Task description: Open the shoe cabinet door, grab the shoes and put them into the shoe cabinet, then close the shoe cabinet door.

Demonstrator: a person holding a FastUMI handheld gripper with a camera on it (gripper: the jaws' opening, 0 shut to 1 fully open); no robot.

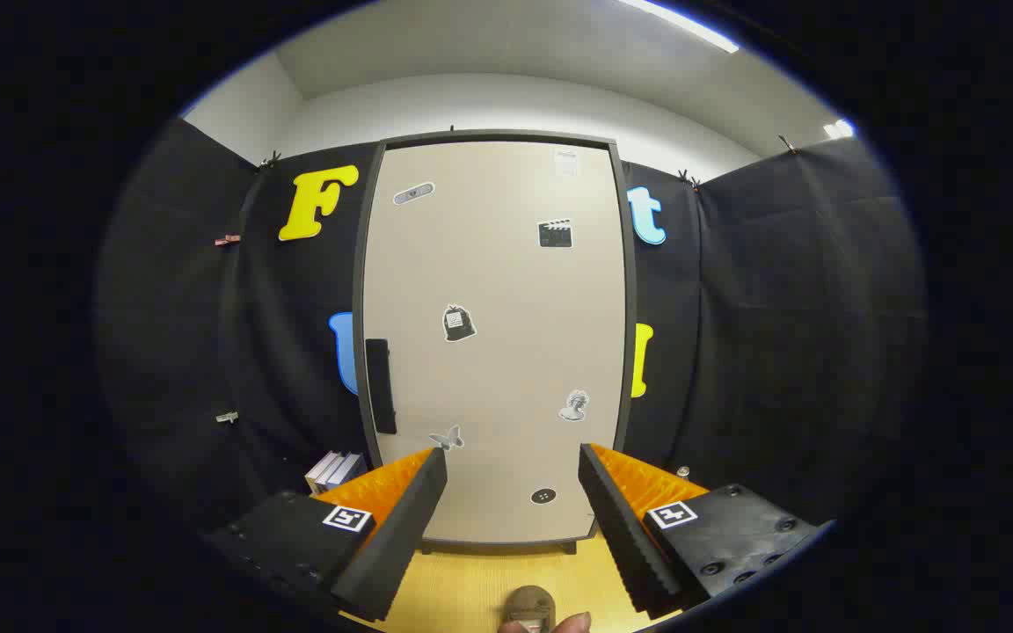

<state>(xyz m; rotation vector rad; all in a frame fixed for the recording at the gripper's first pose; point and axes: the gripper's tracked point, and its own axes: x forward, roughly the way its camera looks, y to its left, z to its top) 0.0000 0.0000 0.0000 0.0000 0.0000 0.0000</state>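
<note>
Space lay open between my fingers (513,479), which stood wide apart and gripped nothing. Beyond them the shoe cabinet (496,334) rose upright on the yellow floor (471,585), its pale door (506,290) shut flush inside a dark frame. The dark handle (380,385) ran along the door's left edge, above my left finger. Stickers (458,323) dotted the panel. White books (333,470) stood against the cabinet's lower left corner. Black cloth (770,316) flanked both sides. A brown shoe (530,607) sat on the floor below and between my fingers, a fingertip (570,623) touching it.
</note>
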